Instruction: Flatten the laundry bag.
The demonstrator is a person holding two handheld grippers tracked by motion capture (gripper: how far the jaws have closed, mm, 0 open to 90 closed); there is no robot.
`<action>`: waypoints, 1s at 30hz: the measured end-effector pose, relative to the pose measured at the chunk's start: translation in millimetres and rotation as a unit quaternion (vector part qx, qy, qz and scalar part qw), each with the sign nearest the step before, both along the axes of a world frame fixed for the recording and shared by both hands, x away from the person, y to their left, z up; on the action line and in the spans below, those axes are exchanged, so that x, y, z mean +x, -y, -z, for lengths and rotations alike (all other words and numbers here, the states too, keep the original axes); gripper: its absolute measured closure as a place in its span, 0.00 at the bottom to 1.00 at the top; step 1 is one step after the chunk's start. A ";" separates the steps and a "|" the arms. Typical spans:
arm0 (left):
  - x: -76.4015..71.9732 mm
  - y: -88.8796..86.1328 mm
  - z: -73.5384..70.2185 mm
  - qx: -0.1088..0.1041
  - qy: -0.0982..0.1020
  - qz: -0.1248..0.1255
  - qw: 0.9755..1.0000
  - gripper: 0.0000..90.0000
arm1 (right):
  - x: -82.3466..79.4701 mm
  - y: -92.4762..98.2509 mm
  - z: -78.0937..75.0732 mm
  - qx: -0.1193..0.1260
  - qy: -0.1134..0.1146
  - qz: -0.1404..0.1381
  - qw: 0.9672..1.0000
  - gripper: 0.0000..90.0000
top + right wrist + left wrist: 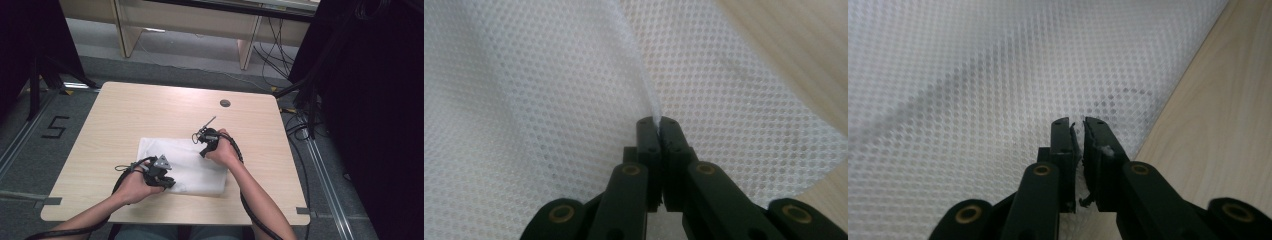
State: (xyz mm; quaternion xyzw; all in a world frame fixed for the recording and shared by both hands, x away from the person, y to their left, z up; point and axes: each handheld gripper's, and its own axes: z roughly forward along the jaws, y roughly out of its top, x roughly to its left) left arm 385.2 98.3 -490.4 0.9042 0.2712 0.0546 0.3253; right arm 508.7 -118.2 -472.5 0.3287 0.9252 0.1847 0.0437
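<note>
High view: white mesh cloth (187, 167) lies flat on the light wood worktop (125, 115), near-centre, slightly right of middle. Left tool (167, 182) sits at the cloth's near-left edge, held in the person's left hand (134, 186); grey three-cornered plate on top. Right tool (204, 152) is at the cloth's far-right part, right hand (223, 152) round it. Small dark round cap (225, 103) in the worktop at the far side, well apart from the cloth.

Left gripper view: left tool (1077, 122) w/ jaws nearly together, a thin bit of white mesh cloth (998, 75) pinched between them. Bare worktop (1228, 120) at right.

Right gripper view: right tool (657, 121) pressed together, pinching a raised fold of the mesh cloth (524, 100); the fold rises straight from the tips. Worktop (794, 45) top right, seen partly thru the mesh.
</note>
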 end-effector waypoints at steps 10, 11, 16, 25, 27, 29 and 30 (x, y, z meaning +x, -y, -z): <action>-8.9 12.7 2.2 0.016 -0.013 0.026 0.999 0.99 | -11.4 1.5 -29.4 0.024 0.014 -0.009 1.000 1.00; -8.9 12.7 2.2 0.016 -0.013 0.026 0.999 0.99 | -14.5 1.7 -32.9 0.028 0.016 -0.010 0.999 1.00; -5.1 12.3 4.7 0.024 -0.009 0.026 0.999 0.99 | -21.1 4.2 -48.2 0.045 0.033 -0.020 0.998 1.00; 2.8 17.6 7.0 0.013 0.011 0.003 1.000 0.99 | -31.9 3.7 -70.7 0.058 0.053 -0.019 0.997 1.00; 2.9 15.4 2.9 0.020 0.011 0.013 1.000 0.98 | -33.5 3.0 -73.6 0.059 0.060 -0.018 0.996 1.00; 1.1 15.5 0.2 0.014 0.013 0.015 1.000 0.98 | -34.9 2.3 -76.0 0.059 0.059 -0.016 0.996 1.00; -4.1 17.3 -7.7 0.010 0.020 0.033 0.999 0.98 | -34.7 2.8 -76.9 0.062 0.062 -0.019 0.996 1.00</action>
